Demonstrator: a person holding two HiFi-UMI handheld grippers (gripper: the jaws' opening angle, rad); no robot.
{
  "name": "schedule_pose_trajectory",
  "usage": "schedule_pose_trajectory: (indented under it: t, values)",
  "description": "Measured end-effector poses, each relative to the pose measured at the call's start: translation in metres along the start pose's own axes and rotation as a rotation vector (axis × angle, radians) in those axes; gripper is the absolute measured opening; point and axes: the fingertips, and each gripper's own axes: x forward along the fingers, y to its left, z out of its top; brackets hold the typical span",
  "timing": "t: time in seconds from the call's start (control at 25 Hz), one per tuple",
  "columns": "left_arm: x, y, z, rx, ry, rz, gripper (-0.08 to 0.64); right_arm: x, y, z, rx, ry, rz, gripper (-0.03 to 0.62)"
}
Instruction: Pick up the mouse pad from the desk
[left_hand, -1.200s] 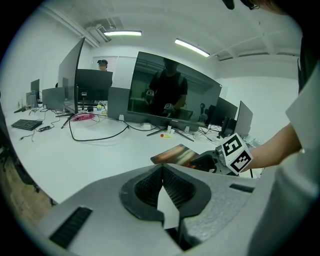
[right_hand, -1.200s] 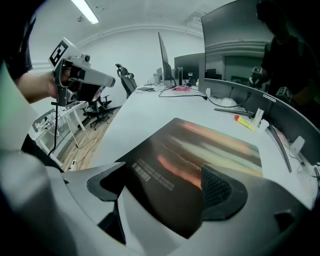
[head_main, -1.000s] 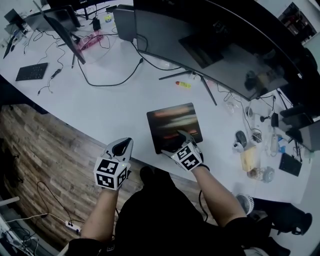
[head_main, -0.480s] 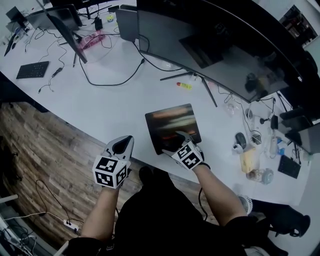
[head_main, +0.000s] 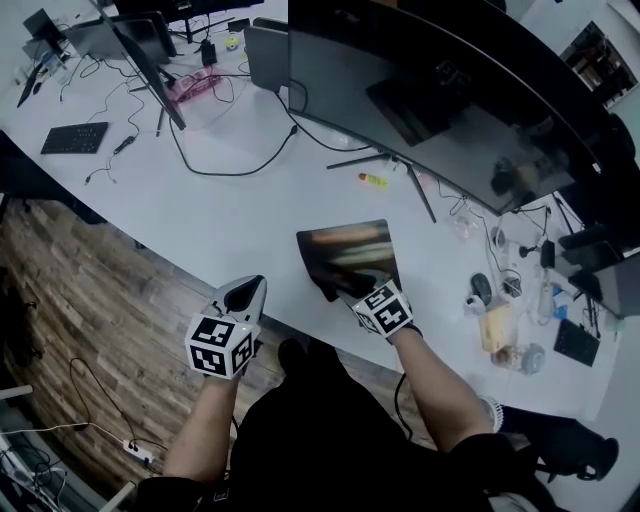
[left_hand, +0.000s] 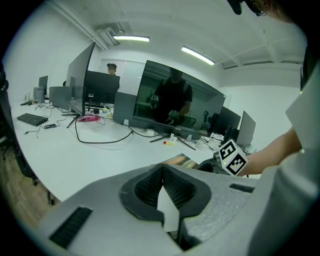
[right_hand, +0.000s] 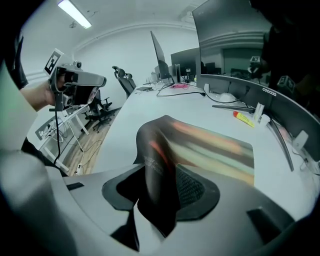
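The dark mouse pad (head_main: 350, 248) with orange streaks lies on the white desk (head_main: 230, 215) near its front edge. Its near edge curls up off the desk. My right gripper (head_main: 358, 287) is at that edge, and its jaws are closing with the pad between them. In the right gripper view the pad (right_hand: 215, 150) bends up into the right gripper (right_hand: 160, 187), pinched by the pads. My left gripper (head_main: 243, 292) hangs off the desk's front edge over the wooden floor, left of the pad. In its own view the left gripper (left_hand: 161, 187) is shut on nothing.
A large curved monitor (head_main: 450, 90) stands behind the pad on thin legs. A yellow marker (head_main: 373, 180) lies near them. A black cable (head_main: 230, 165) loops at the back left, beyond it a keyboard (head_main: 70, 138). Small clutter (head_main: 500, 320) crowds the desk's right end.
The right gripper's jaws have closed on the pad's near edge, and that edge has risen and curled off the desk. The left gripper has stayed put.
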Motion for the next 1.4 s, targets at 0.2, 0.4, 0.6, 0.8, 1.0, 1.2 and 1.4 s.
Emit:
schedule_pose_trajectory:
  t: [0.2,0.4,0.6,0.8,1.0,1.2,1.4]
  values:
    - [-0.007,0.001,0.004,0.001,-0.013,-0.004,0.009,-0.006,0.007,-0.003,0.037,0.002,-0.017,0.108]
    - [-0.015,-0.004,0.010,0.007,-0.037,-0.022,0.009,-0.018,0.013,-0.003,0.048,0.011,-0.046,0.052]
    - [-0.028,-0.007,0.019,0.019,-0.067,-0.041,0.009,-0.038,0.021,0.002,0.040,-0.008,-0.110,0.035]
    - [-0.040,-0.010,0.024,0.042,-0.086,-0.061,0.009,-0.061,0.026,0.014,0.047,-0.056,-0.174,0.034]
    - [-0.050,-0.017,0.028,0.073,-0.106,-0.088,0.009,-0.089,0.027,0.026,0.065,-0.119,-0.235,0.034]
    - [-0.054,-0.027,0.041,0.099,-0.135,-0.105,0.009,-0.117,0.029,0.035,0.073,-0.161,-0.276,0.034]
    - [-0.058,-0.041,0.048,0.118,-0.154,-0.116,0.009,-0.142,0.025,0.039,0.112,-0.220,-0.296,0.032]
